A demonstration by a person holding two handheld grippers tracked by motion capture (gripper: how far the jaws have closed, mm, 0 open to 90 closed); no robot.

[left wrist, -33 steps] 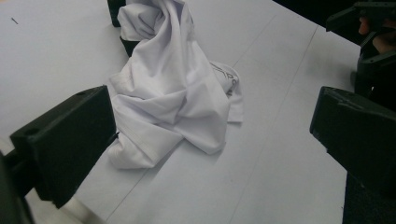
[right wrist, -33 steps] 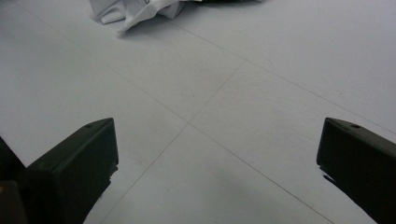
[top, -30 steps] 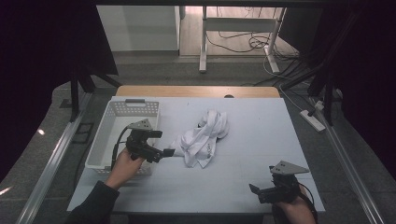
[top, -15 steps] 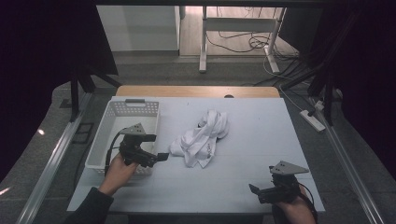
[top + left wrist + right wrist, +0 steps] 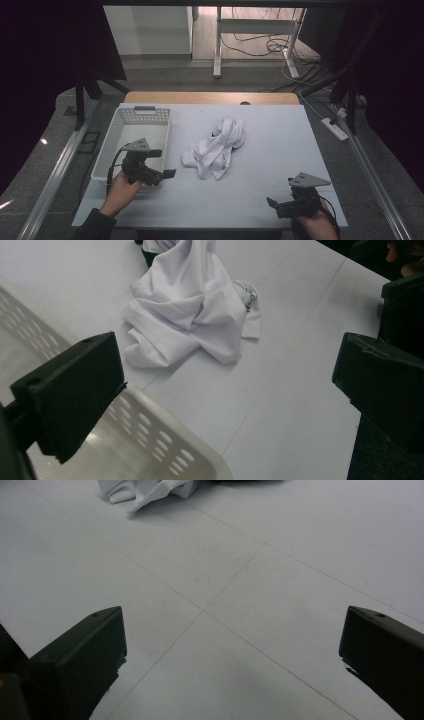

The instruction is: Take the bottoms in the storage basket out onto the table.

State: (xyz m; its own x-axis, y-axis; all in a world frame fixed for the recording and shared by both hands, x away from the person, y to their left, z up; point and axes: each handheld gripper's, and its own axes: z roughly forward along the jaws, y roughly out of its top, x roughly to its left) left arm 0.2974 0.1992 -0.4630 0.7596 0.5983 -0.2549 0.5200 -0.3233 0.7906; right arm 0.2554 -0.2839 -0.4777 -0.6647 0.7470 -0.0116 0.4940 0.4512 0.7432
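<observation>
The left tool (image 5: 167, 174) hung with its jaws spread wide and empty over the near corner of the white basket (image 5: 131, 119), pointing toward the crumpled white cloth (image 5: 216, 148) lying mid-surface. The right tool (image 5: 272, 204), likewise gaping and empty, hovered low over the pale surface (image 5: 280, 135). Cables trailed across the floor beyond.

A crumpled shirt (image 5: 216, 148) lies on the counter (image 5: 280, 130), near its middle. To its left a basket (image 5: 131, 131) stands along the counter's left edge. The left gripper (image 5: 167, 174) hangs over the basket's near right corner, pointing toward the shirt, which lies ahead of it and apart. The right gripper (image 5: 271, 203) sits at the counter's near right corner, well apart from the shirt, with bare counter ahead of its fingers (image 5: 80, 652).
</observation>
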